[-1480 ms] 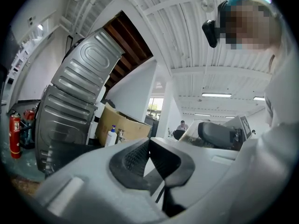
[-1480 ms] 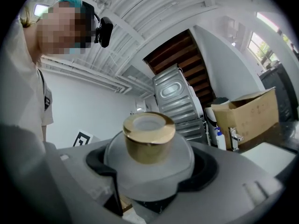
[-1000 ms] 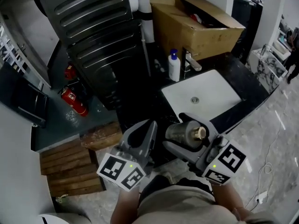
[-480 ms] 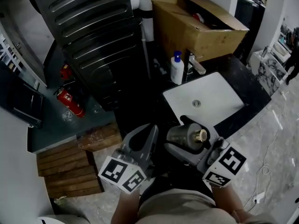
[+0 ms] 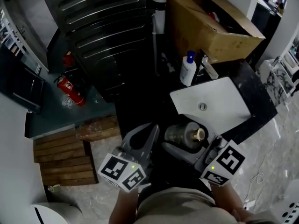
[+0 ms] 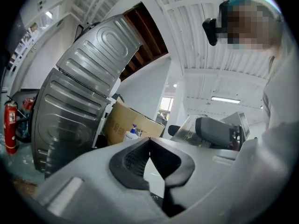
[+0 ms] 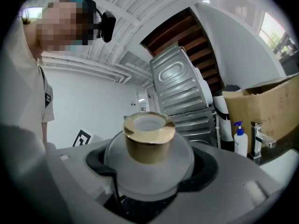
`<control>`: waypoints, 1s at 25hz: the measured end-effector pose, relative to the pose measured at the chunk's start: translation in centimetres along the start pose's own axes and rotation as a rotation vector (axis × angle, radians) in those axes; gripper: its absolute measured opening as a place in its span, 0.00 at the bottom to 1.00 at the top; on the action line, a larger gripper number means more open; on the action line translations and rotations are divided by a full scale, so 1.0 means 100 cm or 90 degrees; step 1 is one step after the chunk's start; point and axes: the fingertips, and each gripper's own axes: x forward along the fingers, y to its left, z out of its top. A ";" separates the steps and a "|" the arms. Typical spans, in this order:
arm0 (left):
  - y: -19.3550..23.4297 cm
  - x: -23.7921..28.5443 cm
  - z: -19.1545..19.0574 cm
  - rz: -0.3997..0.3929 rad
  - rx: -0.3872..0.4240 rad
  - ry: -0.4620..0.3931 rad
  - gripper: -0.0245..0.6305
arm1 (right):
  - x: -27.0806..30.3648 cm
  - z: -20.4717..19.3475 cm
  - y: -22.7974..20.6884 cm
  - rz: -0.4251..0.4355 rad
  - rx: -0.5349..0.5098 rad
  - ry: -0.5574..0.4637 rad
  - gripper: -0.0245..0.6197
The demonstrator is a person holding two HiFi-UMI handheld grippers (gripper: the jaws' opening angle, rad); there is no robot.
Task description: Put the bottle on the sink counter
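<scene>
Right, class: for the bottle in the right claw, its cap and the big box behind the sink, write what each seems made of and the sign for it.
The bottle: frosted glass or plastic, matt; its milky, translucent body leaves that open.
The cap: gold-coloured metal or metallised plastic, by its satin sheen.
The box: brown cardboard, dull, with folded flaps.

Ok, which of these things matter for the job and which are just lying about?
Job: bottle, right hand-held gripper shut on it, sink counter.
Lying about: cardboard box, pump bottle, fire extinguisher, empty left hand-held gripper.
</scene>
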 end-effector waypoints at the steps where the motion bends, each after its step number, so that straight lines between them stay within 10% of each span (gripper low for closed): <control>1: 0.006 0.004 0.001 0.008 0.002 -0.001 0.05 | 0.006 -0.001 -0.004 0.009 -0.003 0.006 0.57; 25: 0.105 0.078 -0.021 0.115 -0.019 0.035 0.05 | 0.095 -0.033 -0.126 0.055 0.010 0.106 0.57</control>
